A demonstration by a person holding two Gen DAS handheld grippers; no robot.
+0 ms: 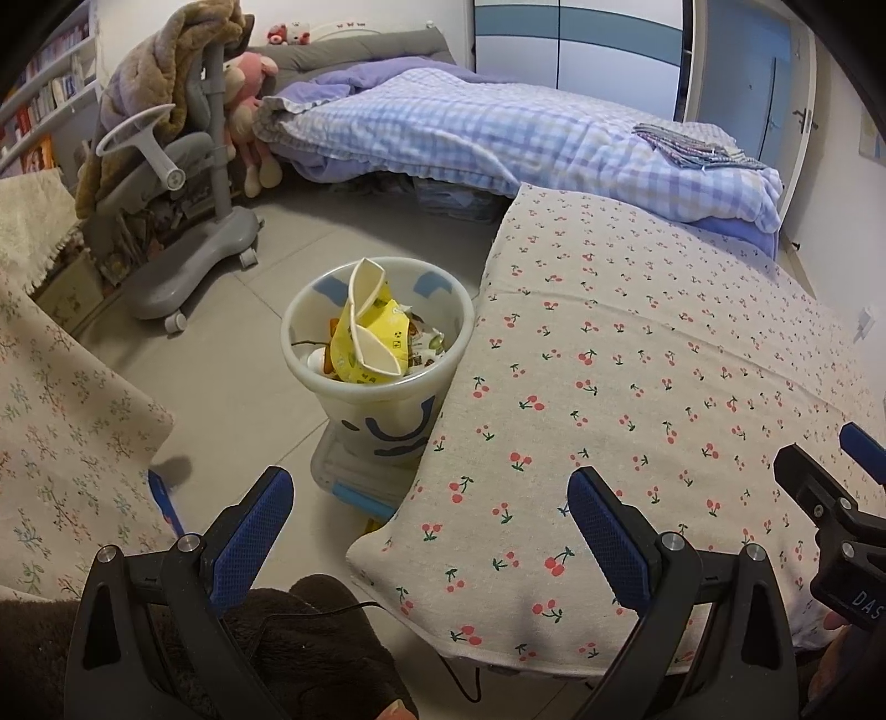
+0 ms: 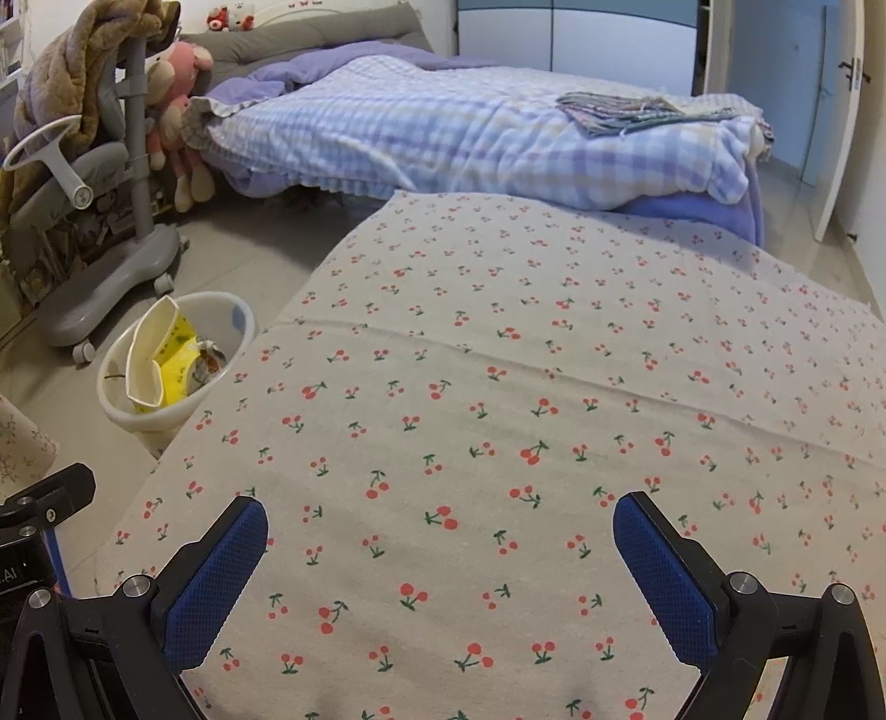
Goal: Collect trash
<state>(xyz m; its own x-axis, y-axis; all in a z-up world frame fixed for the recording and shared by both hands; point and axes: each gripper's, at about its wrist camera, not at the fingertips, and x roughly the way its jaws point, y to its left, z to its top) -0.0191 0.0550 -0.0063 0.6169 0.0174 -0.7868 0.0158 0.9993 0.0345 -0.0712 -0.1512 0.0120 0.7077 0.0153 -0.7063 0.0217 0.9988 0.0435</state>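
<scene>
We are holding the left gripper and right gripper spread wide and empty, the full trash bin sitting at eleven o'clock beside the cherry-print tablecloth

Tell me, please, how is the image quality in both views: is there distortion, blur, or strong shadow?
Left wrist view: strong fisheye bending, dark corners, soft even indoor light; the trash bin is sharp, and the left gripper is slightly soft. Right wrist view: same curvature; the cherry-print cloth shows only faint shadows near the right gripper, and the wardrobe shows no glare.
</scene>
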